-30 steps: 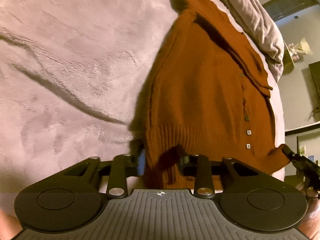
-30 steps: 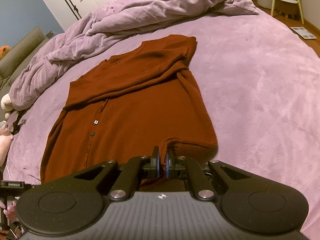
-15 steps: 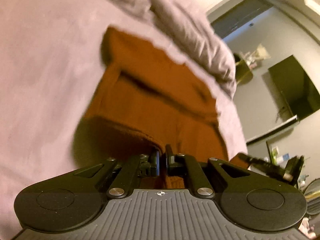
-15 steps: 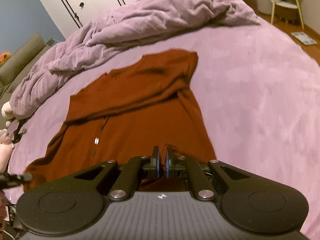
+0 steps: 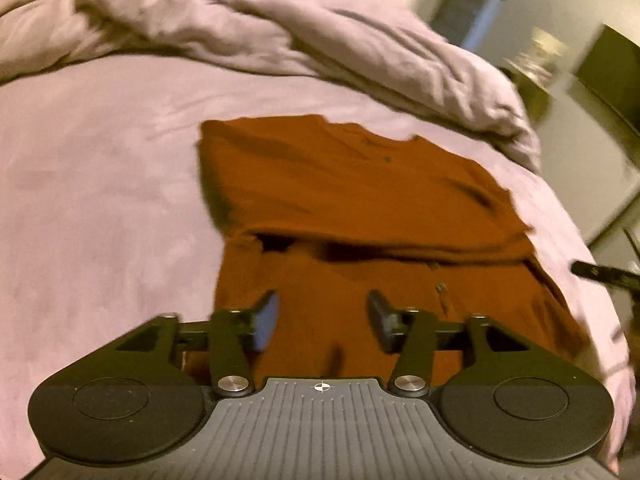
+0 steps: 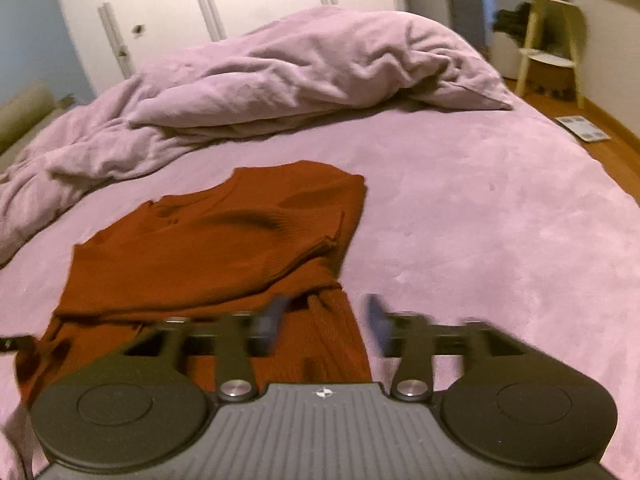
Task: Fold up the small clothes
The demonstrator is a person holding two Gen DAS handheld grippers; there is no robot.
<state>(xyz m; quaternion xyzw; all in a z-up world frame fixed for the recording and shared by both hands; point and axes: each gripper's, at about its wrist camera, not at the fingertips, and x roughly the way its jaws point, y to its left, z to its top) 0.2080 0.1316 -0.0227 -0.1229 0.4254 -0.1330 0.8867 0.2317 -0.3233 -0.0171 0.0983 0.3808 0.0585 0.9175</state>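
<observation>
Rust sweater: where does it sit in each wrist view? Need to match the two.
Left wrist: the rust sweater fills the centre, from mid-frame down to the open left gripper.
Right wrist: it lies left of centre, its right edge running down between the open jaws of the right gripper.
Shared landmark: the rumpled lilac duvet, heaped on the bed beyond the sweater.

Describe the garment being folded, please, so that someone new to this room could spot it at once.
Find the large bed under a pale purple cover, with a crumpled duvet of the same colour heaped at its far end. In front of that heap lies a rust-orange knitted cardigan, partly folded. It is the only orange thing on the bed, ribbed, with small buttons.
</observation>
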